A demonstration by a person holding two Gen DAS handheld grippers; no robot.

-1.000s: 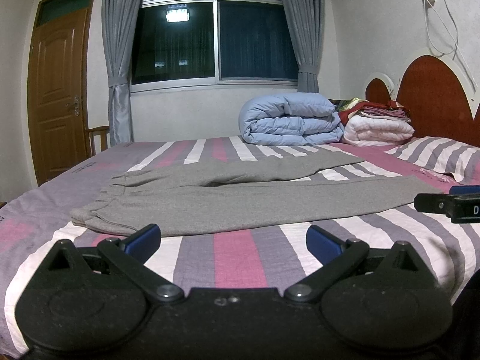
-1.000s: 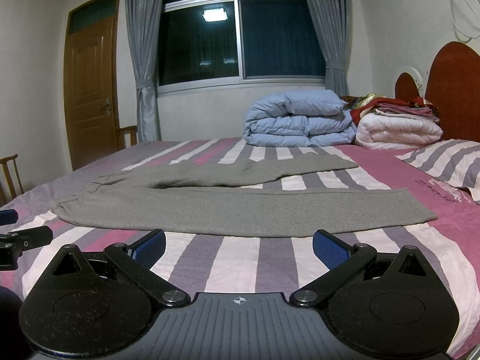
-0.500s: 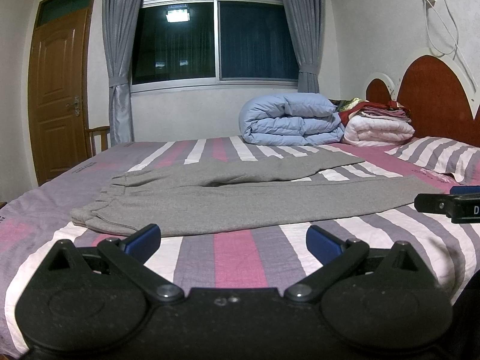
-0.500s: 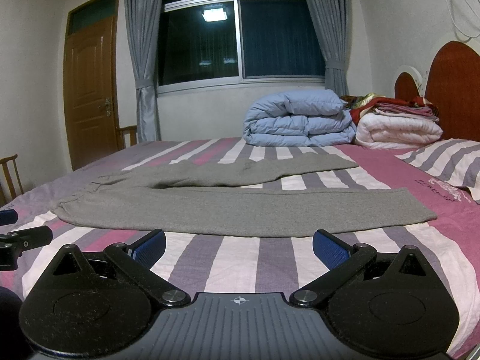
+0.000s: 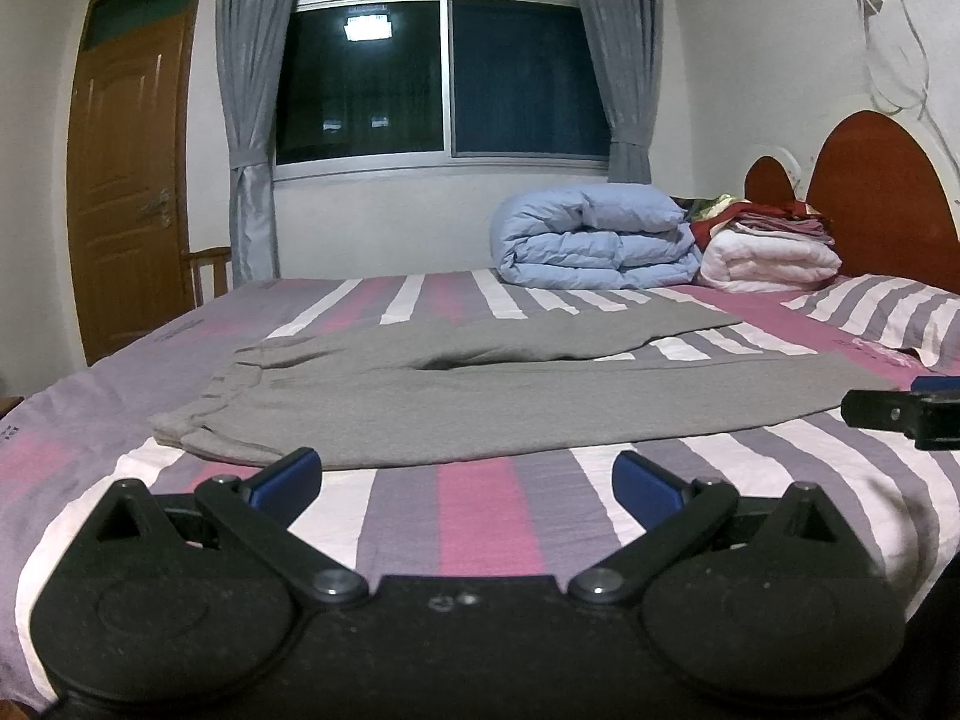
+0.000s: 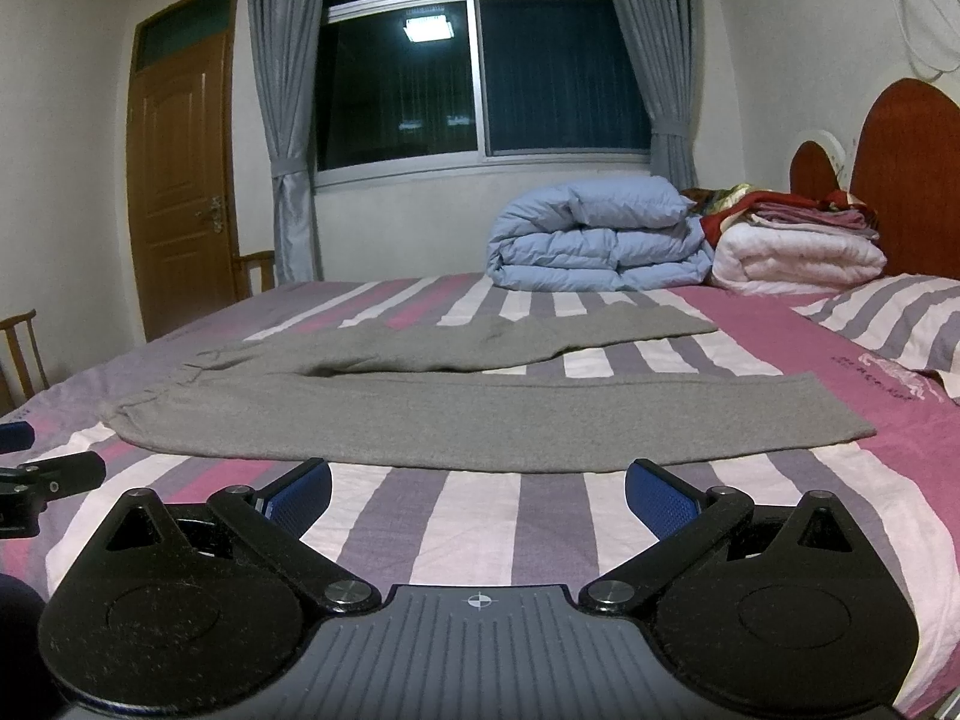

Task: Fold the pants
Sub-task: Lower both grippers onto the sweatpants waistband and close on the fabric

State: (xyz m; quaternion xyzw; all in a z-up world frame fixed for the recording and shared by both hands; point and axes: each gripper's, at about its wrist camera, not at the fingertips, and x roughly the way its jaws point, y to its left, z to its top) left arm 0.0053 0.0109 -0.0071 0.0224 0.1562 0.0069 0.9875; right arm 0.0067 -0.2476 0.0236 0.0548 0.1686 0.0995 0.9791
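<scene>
Left hand-held gripper (image 5: 468, 480) and right hand-held gripper (image 6: 478, 492) both hover wide open and empty over the striped bed (image 5: 480, 516), just short of the gray pants (image 5: 480, 402) lying flat, legs toward the headboard (image 5: 882, 198).

pillow (image 5: 894, 318) cut off, chair (image 6: 21, 354) partly out of frame

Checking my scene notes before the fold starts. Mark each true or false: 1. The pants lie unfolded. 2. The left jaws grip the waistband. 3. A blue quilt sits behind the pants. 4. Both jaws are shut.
1. True: the pants lie flat on the bed, legs apart.
2. False: the left gripper holds nothing, short of the cloth.
3. True: the quilt is folded by the window.
4. False: the right gripper and the left are both open.
</scene>
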